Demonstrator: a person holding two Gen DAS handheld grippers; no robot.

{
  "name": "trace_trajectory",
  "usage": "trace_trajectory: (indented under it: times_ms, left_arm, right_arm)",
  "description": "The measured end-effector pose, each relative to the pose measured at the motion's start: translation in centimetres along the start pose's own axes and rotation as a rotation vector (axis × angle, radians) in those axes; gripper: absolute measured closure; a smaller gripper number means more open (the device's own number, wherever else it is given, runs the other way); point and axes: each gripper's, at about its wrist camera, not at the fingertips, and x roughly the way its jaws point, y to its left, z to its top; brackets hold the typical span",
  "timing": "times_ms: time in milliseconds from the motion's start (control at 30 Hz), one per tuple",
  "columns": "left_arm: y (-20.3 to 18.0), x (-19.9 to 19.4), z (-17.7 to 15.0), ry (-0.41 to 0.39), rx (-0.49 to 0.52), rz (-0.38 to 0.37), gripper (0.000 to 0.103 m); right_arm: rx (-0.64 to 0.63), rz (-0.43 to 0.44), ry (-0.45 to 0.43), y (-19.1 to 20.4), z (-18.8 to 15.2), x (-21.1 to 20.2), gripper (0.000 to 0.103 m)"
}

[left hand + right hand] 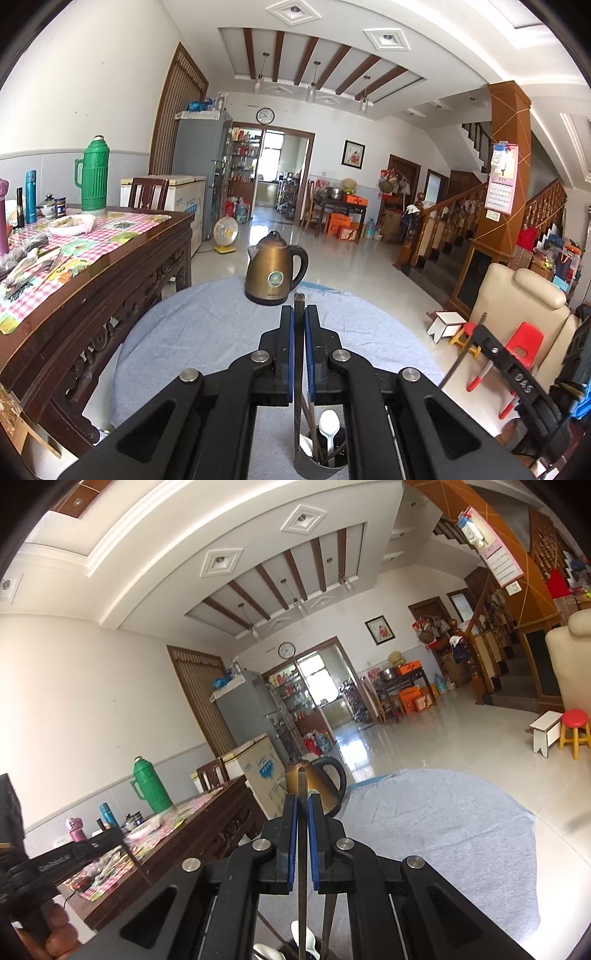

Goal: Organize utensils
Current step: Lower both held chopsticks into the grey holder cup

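My left gripper (299, 314) is shut on a dark chopstick (298, 306) that runs down between the blue pads into a dark metal utensil cup (321, 467) at the bottom of the view. The cup holds a white plastic spoon (328, 424) and other dark sticks. My right gripper (303, 801) is shut on another dark chopstick (302, 849) that stands upright, its lower end near white spoons (301, 938) at the frame's bottom. The right gripper also shows at the right edge of the left wrist view (517, 373).
A round table with a light blue cloth (207, 332) carries a bronze electric kettle (275, 273) at its far side. A carved wooden table (110, 266) with a checked cloth, a green thermos (94, 173), bottles and a bowl stands to the left. A cream armchair (517, 306) and red stools are to the right.
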Motion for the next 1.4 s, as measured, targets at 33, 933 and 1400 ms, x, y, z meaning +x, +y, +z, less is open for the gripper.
trace_trajectory:
  times_ms: [33,933,1400]
  left_arm:
    - [-0.1,-0.3,0.2,-0.007,0.001,-0.004,0.098]
    - [-2.9,0.2,-0.6,-0.01,0.013,-0.075,0.098]
    - [-4.6,2.0,-2.1,0.028,0.068,-0.022,0.098]
  right_arm:
    - [0.001,-0.001,-0.007,0.1,0.0,-0.1,0.096]
    - [-0.07,-0.043,-0.05,1.7,-1.2,0.4,0.096]
    - [-0.068,-0.048,-0.029,1.0,-1.4,0.9,0.096]
